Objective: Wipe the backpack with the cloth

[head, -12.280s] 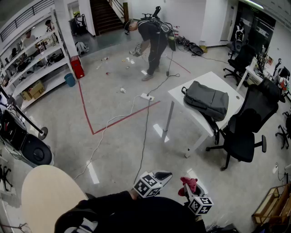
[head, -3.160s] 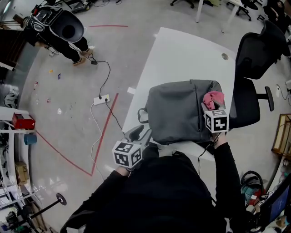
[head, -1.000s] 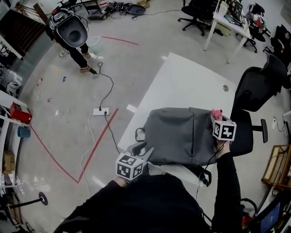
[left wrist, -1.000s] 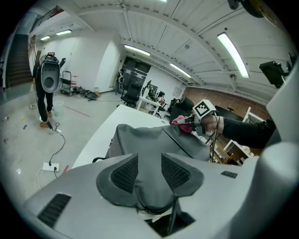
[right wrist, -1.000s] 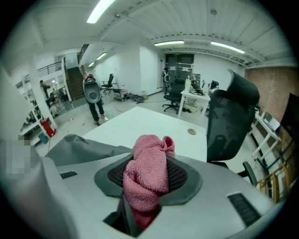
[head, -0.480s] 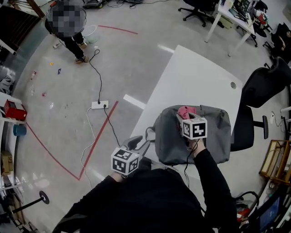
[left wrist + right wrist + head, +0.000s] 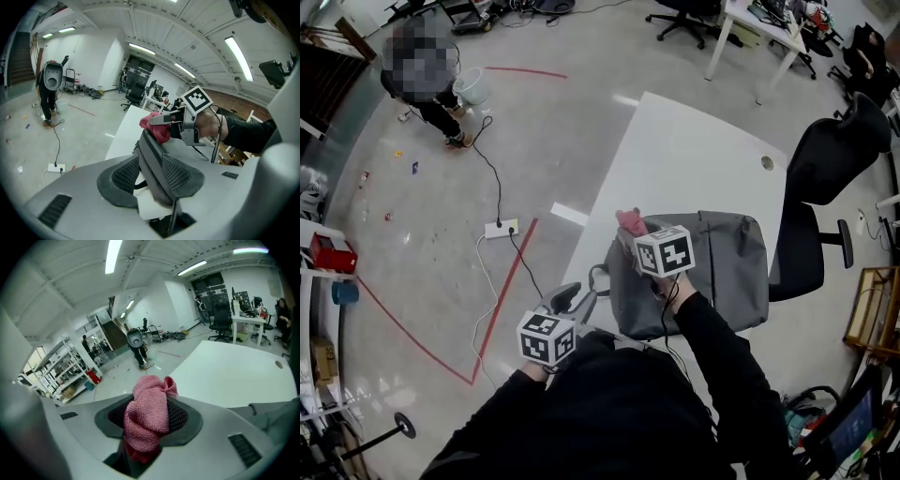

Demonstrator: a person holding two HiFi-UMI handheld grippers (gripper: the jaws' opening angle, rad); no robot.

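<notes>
A grey backpack [image 7: 722,267] lies flat on the white table [image 7: 694,155]. My right gripper [image 7: 630,232] is shut on a bunched pink cloth [image 7: 628,221] and sits over the backpack's far left corner. In the right gripper view the pink cloth [image 7: 150,399] fills the gap between the pads of the right gripper [image 7: 149,419]. My left gripper [image 7: 572,300] is at the backpack's near left end, by its carry handle [image 7: 598,277]. In the left gripper view the left gripper [image 7: 151,173] is shut on a dark grey edge of the backpack [image 7: 147,150], with the cloth [image 7: 157,127] beyond it.
A black office chair [image 7: 834,187] stands at the table's right side. On the floor to the left lie a power strip [image 7: 502,228] with cables and a red tape line [image 7: 502,309]. A person [image 7: 422,75] stands far off. A wooden crate [image 7: 872,314] sits at the right edge.
My right gripper has carried the pink cloth across the backpack from its right corner to its left end. The left gripper has kept its hold at the backpack's near left edge.
</notes>
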